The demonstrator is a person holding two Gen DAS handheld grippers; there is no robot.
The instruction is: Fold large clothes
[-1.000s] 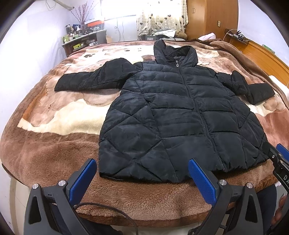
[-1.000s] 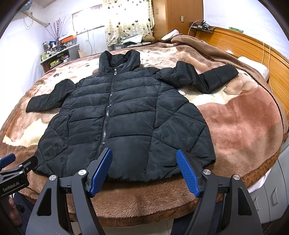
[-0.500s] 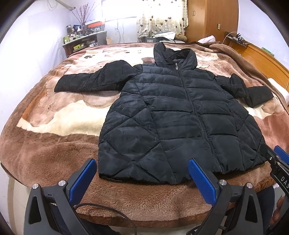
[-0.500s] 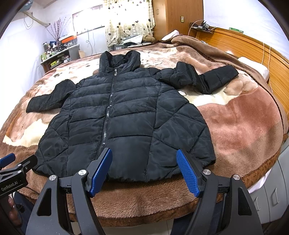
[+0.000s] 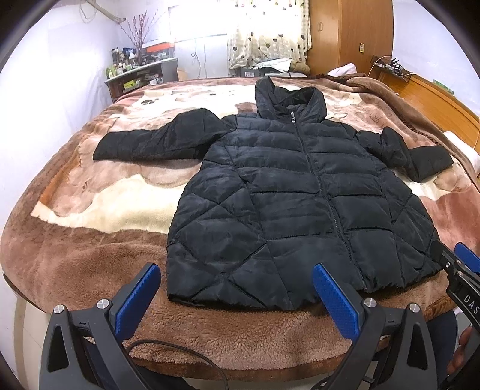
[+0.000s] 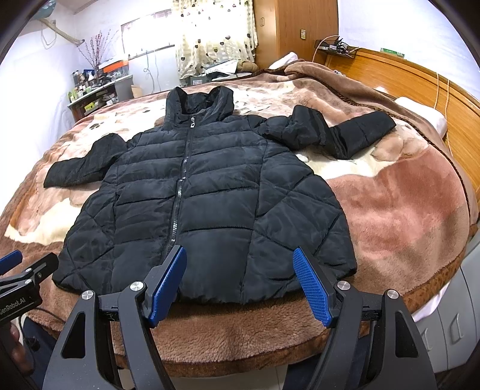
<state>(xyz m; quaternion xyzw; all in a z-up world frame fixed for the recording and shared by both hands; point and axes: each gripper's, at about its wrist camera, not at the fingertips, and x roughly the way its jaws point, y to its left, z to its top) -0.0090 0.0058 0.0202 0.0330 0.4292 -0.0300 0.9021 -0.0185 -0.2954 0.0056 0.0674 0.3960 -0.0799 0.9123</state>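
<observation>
Black quilted fabric fills the middle of both views: a hooded puffer jacket (image 5: 300, 204) lies face up and zipped on a brown and cream plush blanket (image 5: 99, 192) that covers the bed, its hem nearest the cameras and close to the bed's near edge, its hood (image 5: 288, 96) pointing toward the far side of the room; the sleeve on the left of the views (image 6: 87, 162) stretches straight out across the blanket, while the other sleeve (image 6: 339, 132) is bent at the elbow with its cuff lying toward the wooden headboard (image 6: 420, 81); the left gripper (image 5: 237, 297) hovers just short of the hem, its blue-padded fingers (image 5: 136, 297) spread wide and holding nothing, with the hem's left corner between them in the view; the right gripper (image 6: 240, 285) hangs likewise over the hem's right half, fingers (image 6: 312, 288) wide apart and empty, not touching the cloth as far as can be seen; each gripper shows at the edge of the other's view; as for anything that holds things, a shelf unit (image 5: 138, 78) against the far wall carries bottles and small boxes too small to tell apart, with a spray of bare branches (image 5: 141, 33) rising above it; a wire rack (image 6: 336, 45) on the headboard holds cables; a white pillow (image 6: 423, 114) lies beside the headboard; a patterned curtain (image 6: 216, 33) hangs by a wooden wardrobe (image 6: 297, 27).
</observation>
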